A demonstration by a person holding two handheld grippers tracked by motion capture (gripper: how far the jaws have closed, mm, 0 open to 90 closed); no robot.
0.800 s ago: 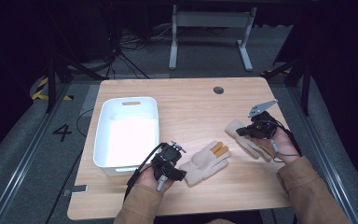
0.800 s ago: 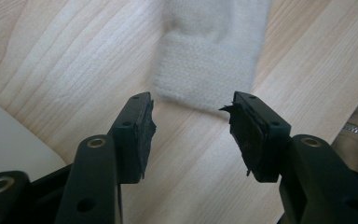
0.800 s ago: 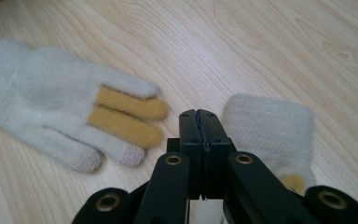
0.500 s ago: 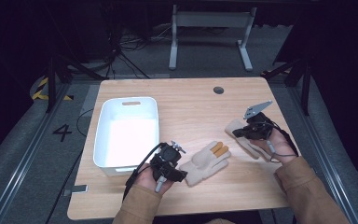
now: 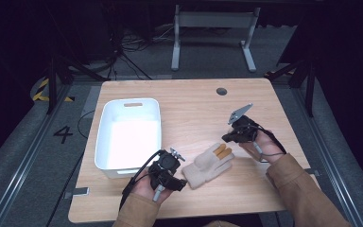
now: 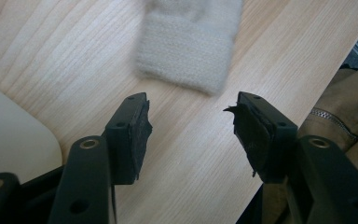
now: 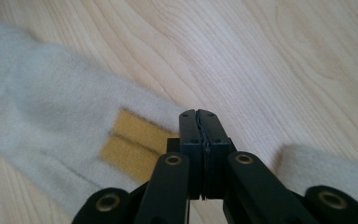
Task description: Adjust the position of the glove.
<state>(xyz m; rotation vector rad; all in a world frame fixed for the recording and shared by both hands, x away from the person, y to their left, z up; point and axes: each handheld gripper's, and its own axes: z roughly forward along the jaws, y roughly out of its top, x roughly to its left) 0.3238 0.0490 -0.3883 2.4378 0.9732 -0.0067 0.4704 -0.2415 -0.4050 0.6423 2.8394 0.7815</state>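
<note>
left tongs [image 6: 191,128] agape | glove [image 6: 186,44] cuff blurred, top cropped | right tongs [image 7: 199,121] pressed together

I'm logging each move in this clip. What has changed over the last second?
The right gripper slid left from the far glove to the near glove, jaws shut and empty. The left gripper stays open by that glove's cuff; the bin is unmoved.

A light wooden table [image 5: 189,101] stands on a dark grey floor [image 5: 23,142]. Behind it are a metal stand [image 5: 212,28] and black cables [image 5: 123,47].
</note>
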